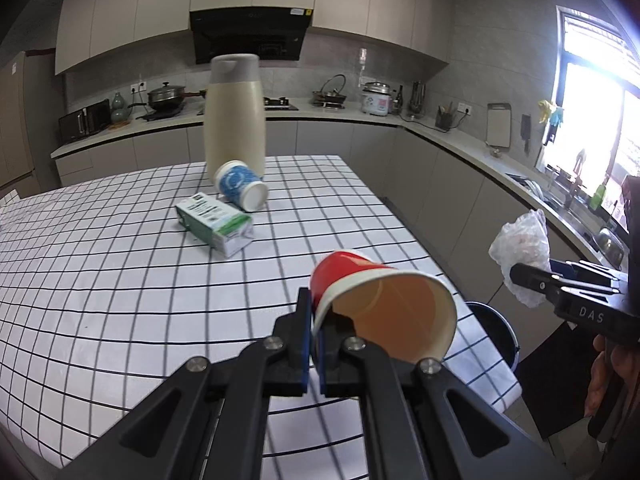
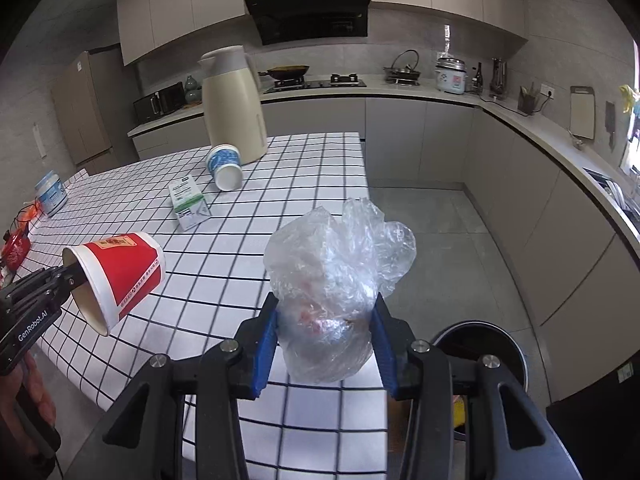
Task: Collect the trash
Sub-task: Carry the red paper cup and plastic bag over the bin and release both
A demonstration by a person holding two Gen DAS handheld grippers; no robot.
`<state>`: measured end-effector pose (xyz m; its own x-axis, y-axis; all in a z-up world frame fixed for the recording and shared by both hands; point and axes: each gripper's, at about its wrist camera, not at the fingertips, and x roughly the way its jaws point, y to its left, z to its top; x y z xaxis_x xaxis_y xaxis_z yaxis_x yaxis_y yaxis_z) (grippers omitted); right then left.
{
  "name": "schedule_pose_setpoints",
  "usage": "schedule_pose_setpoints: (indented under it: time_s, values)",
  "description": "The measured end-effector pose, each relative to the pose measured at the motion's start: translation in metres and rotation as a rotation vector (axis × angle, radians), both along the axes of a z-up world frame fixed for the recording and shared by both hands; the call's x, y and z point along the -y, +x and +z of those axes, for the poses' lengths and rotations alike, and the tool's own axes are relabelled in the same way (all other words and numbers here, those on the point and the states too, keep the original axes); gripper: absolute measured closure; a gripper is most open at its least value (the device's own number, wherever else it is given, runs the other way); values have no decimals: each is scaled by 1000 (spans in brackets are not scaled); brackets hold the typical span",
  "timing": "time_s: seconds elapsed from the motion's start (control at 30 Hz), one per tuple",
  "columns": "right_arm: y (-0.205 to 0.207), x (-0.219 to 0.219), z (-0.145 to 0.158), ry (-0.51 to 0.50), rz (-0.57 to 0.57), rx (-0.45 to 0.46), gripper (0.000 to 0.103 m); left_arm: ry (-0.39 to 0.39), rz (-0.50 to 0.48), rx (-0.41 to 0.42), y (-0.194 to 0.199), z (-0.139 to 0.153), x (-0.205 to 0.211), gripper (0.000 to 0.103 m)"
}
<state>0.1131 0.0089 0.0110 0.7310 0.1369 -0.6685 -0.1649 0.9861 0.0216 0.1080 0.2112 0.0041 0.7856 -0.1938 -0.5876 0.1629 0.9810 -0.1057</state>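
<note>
My left gripper (image 1: 316, 312) is shut on the rim of a red paper cup (image 1: 380, 304), held on its side above the table's near right corner; the cup also shows in the right wrist view (image 2: 120, 276). My right gripper (image 2: 326, 320) is shut on a crumpled clear plastic bag (image 2: 336, 276), held past the table's right edge, above and left of a dark round bin (image 2: 492, 344). The bag (image 1: 520, 248) and bin (image 1: 496, 332) also show in the left wrist view. A green-and-white carton (image 1: 216, 224) and a tipped blue-and-white cup (image 1: 240, 184) lie on the checked tablecloth (image 1: 100, 280).
A tall beige thermos jug (image 1: 236, 120) stands behind the tipped cup. A white-and-blue tub (image 2: 50, 192) and red items (image 2: 16, 246) sit at the table's far left. Kitchen counters run along the back and right walls, with grey floor between.
</note>
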Motion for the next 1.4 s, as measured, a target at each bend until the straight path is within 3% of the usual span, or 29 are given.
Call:
schedule_pose_setpoints:
  time_s: [0.2,0.5,0.8,1.07,1.4]
  values:
    - [-10,53,3,8,-34,11,58,3,-37,9,-2,1,51,100]
    - [-8,163,-4,20,-52,-14,58,8,-76,-12,9,-6,169,100]
    - [5,266,-37,36,1,-79,57,16,-106,-86,17,-39,271,100]
    - [8,324,-84,51,83,-158,57,17,-67,-169,16,-86,319,100]
    - [23,341,-144,20,235,-263,57,38,12,-248,16,-126,340,100]
